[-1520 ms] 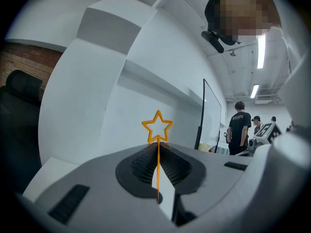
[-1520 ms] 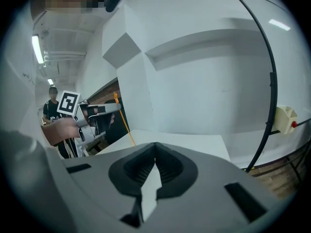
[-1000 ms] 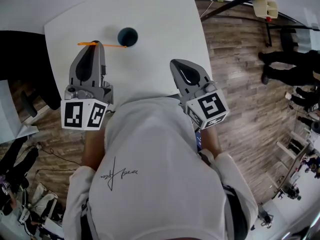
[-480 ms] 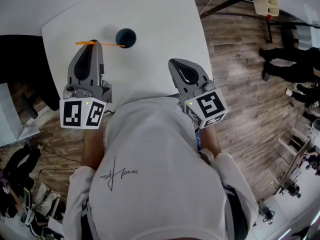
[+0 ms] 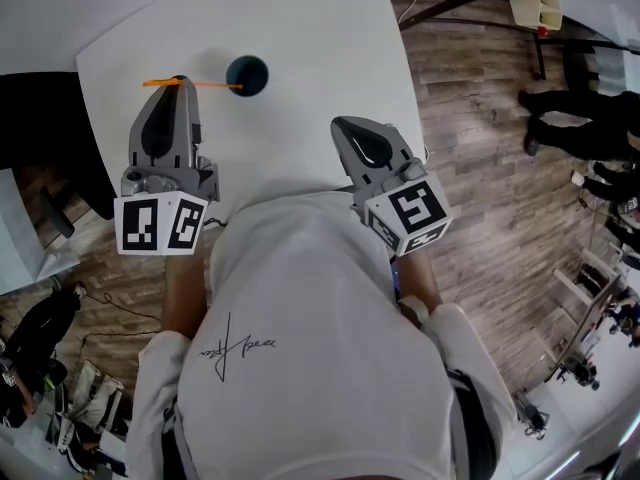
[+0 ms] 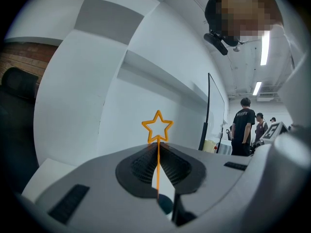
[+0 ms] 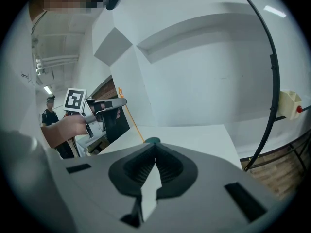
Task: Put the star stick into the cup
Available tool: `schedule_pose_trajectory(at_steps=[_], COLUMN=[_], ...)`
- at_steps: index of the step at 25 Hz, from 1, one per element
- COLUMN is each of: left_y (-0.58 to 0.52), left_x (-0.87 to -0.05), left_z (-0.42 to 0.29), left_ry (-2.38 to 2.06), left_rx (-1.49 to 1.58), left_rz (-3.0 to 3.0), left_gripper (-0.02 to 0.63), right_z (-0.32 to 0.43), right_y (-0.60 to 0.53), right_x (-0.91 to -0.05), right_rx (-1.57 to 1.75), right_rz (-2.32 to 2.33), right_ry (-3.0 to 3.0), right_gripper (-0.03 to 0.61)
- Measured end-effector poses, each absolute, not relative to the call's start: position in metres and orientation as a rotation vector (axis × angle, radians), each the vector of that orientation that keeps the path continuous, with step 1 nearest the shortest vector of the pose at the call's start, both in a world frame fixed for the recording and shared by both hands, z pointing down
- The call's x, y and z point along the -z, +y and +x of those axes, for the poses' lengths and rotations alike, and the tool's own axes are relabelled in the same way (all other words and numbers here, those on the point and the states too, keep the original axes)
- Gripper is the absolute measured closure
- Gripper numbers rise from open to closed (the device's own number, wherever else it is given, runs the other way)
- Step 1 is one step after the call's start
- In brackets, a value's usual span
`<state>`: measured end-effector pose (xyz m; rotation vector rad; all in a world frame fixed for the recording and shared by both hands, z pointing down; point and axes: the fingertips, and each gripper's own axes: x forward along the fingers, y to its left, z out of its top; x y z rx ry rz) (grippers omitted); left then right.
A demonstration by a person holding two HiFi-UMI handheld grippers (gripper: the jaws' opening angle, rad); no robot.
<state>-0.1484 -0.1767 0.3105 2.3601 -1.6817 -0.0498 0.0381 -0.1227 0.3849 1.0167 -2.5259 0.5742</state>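
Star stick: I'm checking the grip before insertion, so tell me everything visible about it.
The star stick is a thin orange rod, plastic-looking, topped by a hollow outlined star. The left gripper is shut on its shaft, a little below the star. In the head view it lies about level above the white table, its plain end reaching the dark cup; whether it touches the rim is unclear.

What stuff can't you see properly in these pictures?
Inside of the cup: head view, too small and dark.
Cup's body: right gripper view, the right gripper hides all but the rim.
Star on the star stick: head view, too tiny to see its shape.
Whether the stick's tip is inside the cup: left gripper view, the left gripper covers most of the cup.
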Motion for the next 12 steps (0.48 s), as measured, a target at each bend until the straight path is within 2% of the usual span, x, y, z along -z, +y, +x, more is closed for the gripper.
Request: schedule_pose_trajectory(at_steps=[12], left_y=[-0.192], left_x=[-0.325], left_z=[-0.138], left_ry=[-1.635], left_rx=[0.02], left_rz=[2.356], left_gripper=[0.594], right_z=[0.041], right_y=[-0.128], right_x=[-0.393], right_rx=[-0.617], right_rz=[1.018], right_ry=[-2.503], right_gripper=[0.569])
